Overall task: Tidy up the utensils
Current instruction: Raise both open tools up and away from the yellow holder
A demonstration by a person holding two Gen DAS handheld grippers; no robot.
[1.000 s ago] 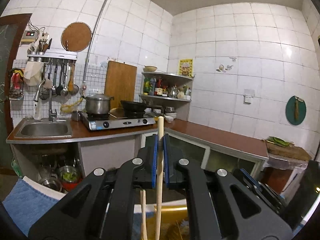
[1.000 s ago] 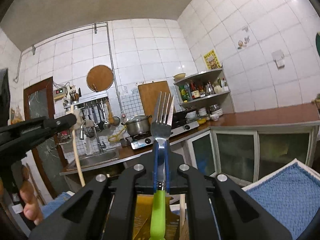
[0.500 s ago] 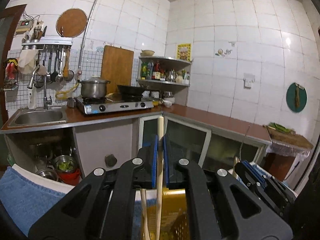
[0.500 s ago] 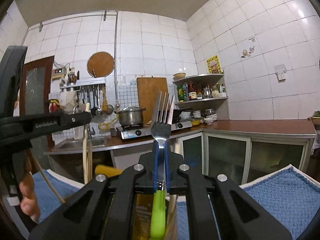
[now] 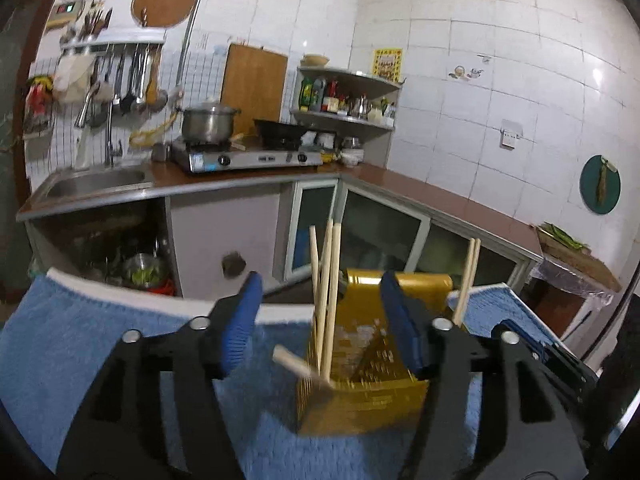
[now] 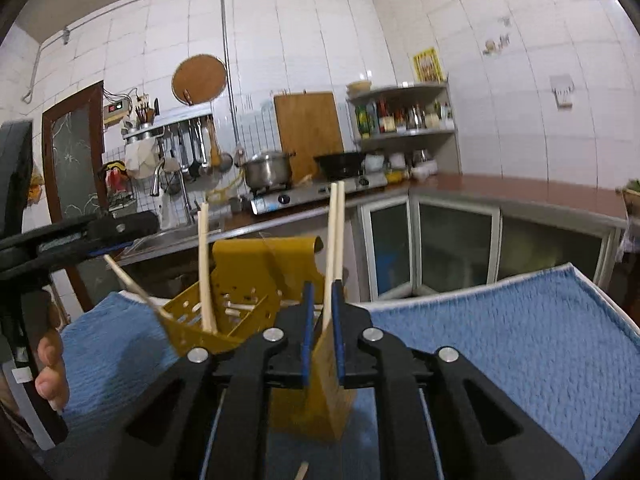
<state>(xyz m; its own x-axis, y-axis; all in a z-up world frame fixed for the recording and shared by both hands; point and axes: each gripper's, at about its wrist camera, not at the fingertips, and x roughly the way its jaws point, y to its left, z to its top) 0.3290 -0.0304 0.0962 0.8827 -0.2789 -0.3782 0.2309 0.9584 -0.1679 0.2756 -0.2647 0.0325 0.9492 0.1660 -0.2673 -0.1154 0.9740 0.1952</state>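
Left wrist view: the left gripper [image 5: 320,312] is opening, pads clear of the chopsticks [image 5: 326,280] standing in the yellow utensil holder [image 5: 360,396] on the blue towel [image 5: 80,360]. The right gripper [image 6: 322,312] is opening around 2 upright chopsticks.

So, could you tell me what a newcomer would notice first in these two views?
Probably the yellow utensil holder standing on the blue towel, straight ahead of both grippers, with pale wooden chopsticks sticking up out of it. Next, the left gripper, its blue-padded jaws opening with nothing pressed between them. Behind it all, the steel pot on the stove against the white-tiled wall.
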